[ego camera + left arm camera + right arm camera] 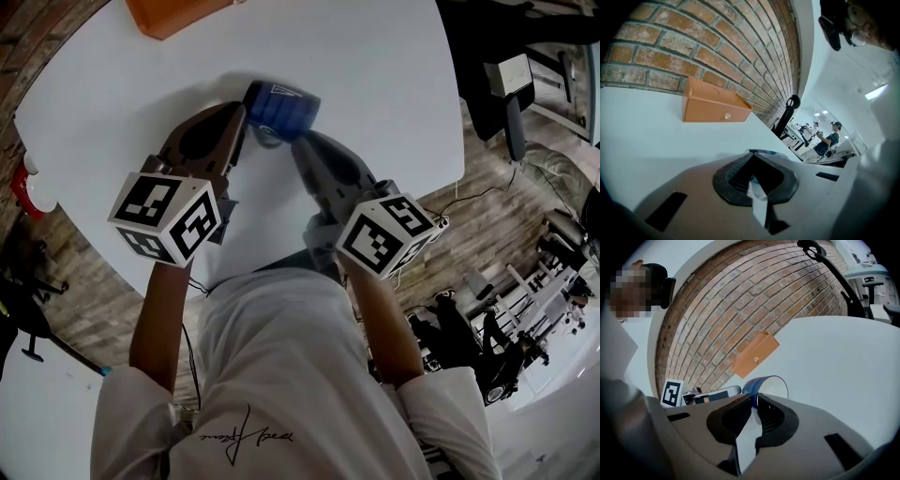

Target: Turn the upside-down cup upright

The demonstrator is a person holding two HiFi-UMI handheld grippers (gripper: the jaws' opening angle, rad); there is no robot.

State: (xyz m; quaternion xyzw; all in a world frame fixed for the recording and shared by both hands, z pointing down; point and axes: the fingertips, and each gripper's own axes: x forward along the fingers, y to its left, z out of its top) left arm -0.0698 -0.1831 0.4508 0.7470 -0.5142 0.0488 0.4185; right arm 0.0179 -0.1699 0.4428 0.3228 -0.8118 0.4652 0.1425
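Observation:
A blue cup point(279, 106) is tipped on its side just over the white table point(384, 75), between the two gripper tips. In the right gripper view the cup point(753, 386) shows its open mouth turned to the right. Its rim runs down between the pads of my right gripper point(755, 401), which is shut on the cup wall. In the head view my right gripper point(300, 150) reaches the cup from below right. My left gripper point(242, 141) lies against the cup's left side. Its jaws point(752, 157) meet at the tips with nothing in them, and only the cup's blue edge point(764, 152) peeks beyond.
An orange box point(173, 14) stands at the table's far edge by the brick wall point(717, 42). A red and white object point(28, 187) sits at the table's left rim. An office chair point(834, 273) stands past the table. People stand in the distant room point(827, 138).

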